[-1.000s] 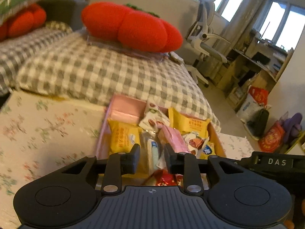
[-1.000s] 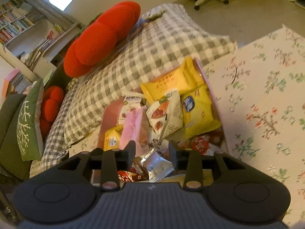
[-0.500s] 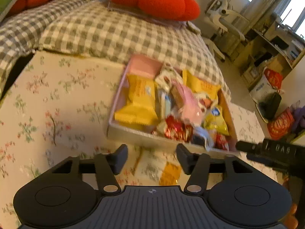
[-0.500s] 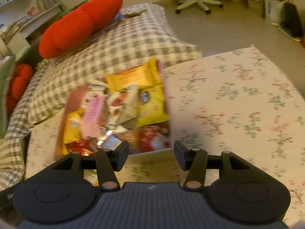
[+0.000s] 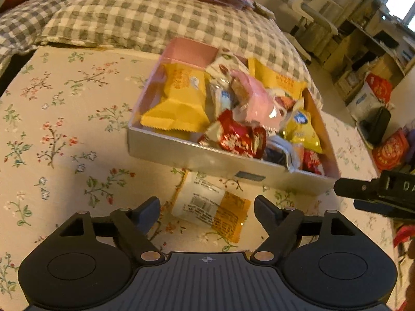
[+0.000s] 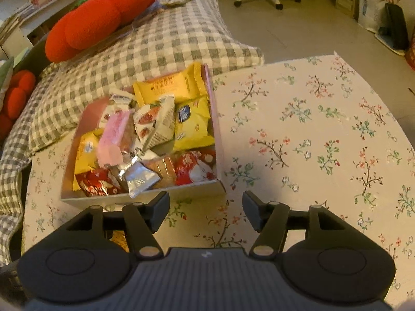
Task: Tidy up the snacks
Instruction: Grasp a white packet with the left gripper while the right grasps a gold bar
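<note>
Left wrist: both tongs [image 5: 207, 208] [image 6: 206, 208] wide, empty.

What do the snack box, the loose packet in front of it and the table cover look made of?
Snack box: likely cardboard, matte pale walls, pink inside; straight folded edges, flat sides.
Loose packet: probably plastic film, white and orange, printed; slight sheen, crimped end.
Table cover: looks like a floral printed cloth or vinyl; cannot tell which.

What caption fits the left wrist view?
Open left tongs hover over a white-and-orange packet lying outside the full snack box.
</note>
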Demonstrator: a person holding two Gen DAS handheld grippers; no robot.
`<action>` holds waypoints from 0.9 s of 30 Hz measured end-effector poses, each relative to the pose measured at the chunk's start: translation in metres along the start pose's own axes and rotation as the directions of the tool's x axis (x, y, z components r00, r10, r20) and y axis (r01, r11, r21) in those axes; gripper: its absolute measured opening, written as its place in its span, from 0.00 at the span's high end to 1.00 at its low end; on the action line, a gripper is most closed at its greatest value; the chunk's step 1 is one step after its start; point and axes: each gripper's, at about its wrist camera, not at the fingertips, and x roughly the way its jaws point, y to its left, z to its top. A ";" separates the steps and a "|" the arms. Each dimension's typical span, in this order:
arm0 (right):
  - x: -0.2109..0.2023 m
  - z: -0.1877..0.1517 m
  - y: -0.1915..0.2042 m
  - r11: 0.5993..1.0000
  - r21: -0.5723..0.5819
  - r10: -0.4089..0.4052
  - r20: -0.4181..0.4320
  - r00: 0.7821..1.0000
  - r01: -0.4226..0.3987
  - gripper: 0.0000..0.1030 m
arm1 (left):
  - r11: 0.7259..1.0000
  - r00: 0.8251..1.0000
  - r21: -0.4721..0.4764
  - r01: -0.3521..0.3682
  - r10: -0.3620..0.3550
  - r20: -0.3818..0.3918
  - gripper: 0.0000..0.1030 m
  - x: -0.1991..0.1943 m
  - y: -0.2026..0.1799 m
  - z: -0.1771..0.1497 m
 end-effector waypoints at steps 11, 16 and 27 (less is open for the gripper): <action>-0.001 -0.003 0.009 0.998 -0.063 0.011 -0.031 0.999 -0.013 0.38 | 0.978 0.991 0.168 -0.124 0.112 0.078 0.65 0.014 -0.020 -0.011; -0.001 -0.003 0.011 0.997 -0.075 0.028 -0.046 0.999 -0.031 0.38 | 0.984 0.994 0.154 -0.091 0.081 0.071 0.74 0.008 -0.015 -0.006; 0.002 -0.006 0.018 0.988 -0.145 0.045 -0.086 0.995 -0.057 0.38 | 0.994 0.998 0.104 -0.020 0.012 0.069 0.89 -0.013 -0.016 -0.002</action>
